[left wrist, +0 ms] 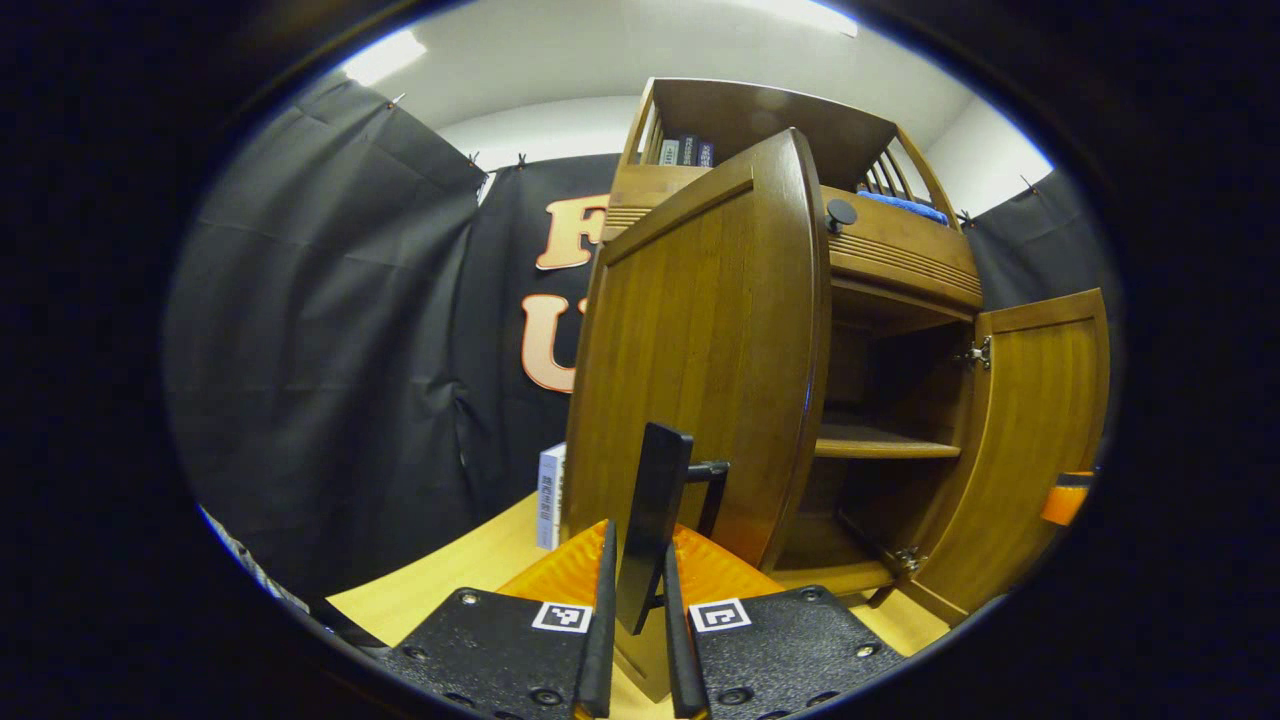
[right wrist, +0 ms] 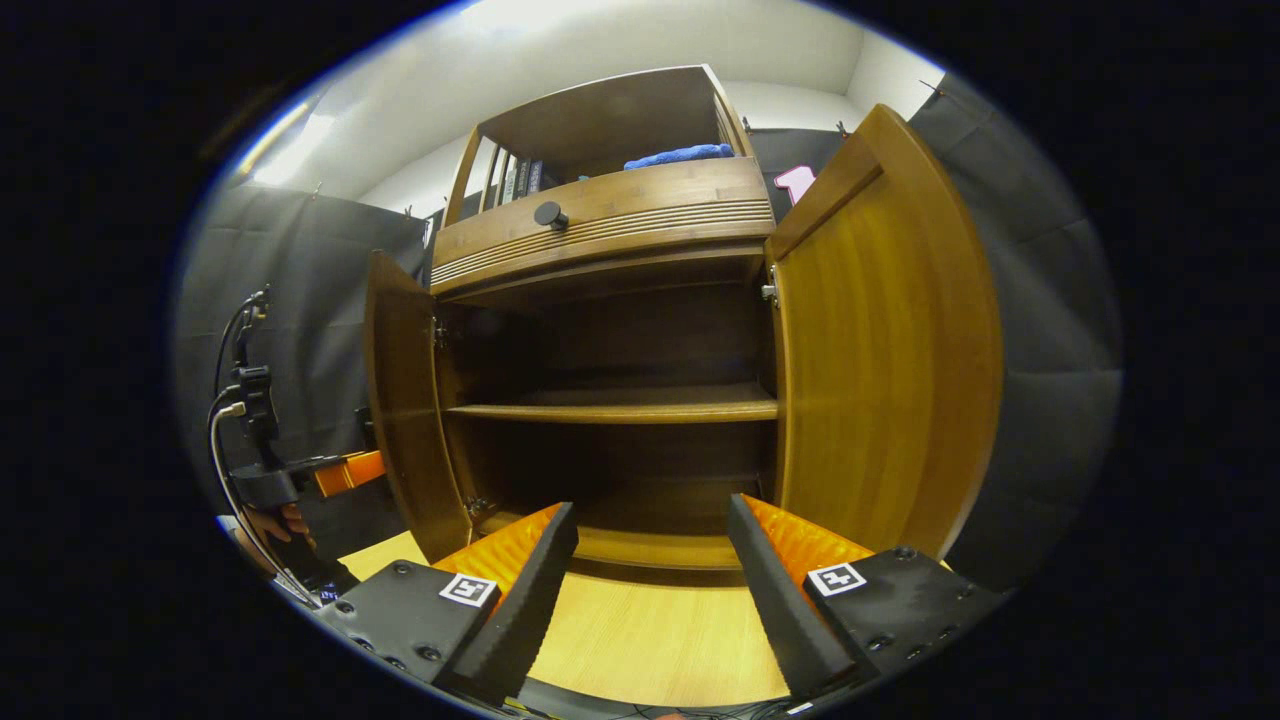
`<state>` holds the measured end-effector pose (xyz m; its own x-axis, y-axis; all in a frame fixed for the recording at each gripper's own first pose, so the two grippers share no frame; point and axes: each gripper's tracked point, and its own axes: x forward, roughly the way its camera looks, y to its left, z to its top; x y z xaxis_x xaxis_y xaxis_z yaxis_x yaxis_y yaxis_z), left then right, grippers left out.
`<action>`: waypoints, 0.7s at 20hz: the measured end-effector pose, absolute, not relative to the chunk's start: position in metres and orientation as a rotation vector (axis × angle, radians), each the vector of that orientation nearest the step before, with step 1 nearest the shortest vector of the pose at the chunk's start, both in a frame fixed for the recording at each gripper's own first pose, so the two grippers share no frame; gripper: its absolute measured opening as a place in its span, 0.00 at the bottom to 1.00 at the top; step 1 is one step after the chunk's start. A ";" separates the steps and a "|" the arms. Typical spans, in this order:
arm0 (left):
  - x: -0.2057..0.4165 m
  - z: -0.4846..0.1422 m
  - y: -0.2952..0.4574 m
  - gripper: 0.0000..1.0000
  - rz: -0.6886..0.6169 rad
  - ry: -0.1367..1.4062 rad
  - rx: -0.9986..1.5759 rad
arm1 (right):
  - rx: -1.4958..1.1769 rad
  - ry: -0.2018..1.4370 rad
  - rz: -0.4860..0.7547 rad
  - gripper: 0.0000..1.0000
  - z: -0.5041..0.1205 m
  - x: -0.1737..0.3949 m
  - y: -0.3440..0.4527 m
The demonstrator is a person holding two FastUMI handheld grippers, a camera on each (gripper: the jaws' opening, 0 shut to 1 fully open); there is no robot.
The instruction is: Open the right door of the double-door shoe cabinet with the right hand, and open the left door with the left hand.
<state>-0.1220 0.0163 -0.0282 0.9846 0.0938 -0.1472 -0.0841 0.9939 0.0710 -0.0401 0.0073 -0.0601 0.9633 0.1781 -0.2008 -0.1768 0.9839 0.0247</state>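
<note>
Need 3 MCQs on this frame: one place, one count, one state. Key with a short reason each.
1. Where does the blue cloth lie?
A. on the cabinet's top shelf
B. on the floor
C. on the inner shelf

2. How many inner shelf boards cross the open cabinet between its top and its bottom?
A. one
B. two
C. three

3. How does the left gripper stand?
A. wide open, nothing between its fingers
B. closed on the left door's handle
C. closed on the drawer knob

Key: 1 A, the cloth lies above the drawer front; 2 A, a single board shows in the right gripper view; 3 B, both fingers squeeze the dark bar.
</note>
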 end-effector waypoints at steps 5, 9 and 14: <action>-0.127 -0.018 0.048 0.22 0.115 0.134 -0.009 | 0.010 0.221 0.214 0.97 -0.067 -0.026 0.017; -0.131 -0.012 0.073 0.15 0.113 0.124 -0.057 | 0.018 0.207 0.221 0.98 -0.065 -0.021 0.020; -0.130 -0.008 0.096 0.15 0.030 0.139 -0.009 | 0.021 0.202 0.204 0.97 -0.065 -0.018 0.017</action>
<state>-0.1304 0.0958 -0.0075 0.9900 0.0291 -0.1383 -0.0304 0.9995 -0.0071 -0.0177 0.0167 -0.0650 0.9591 0.2030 -0.1971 -0.1988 0.9792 0.0411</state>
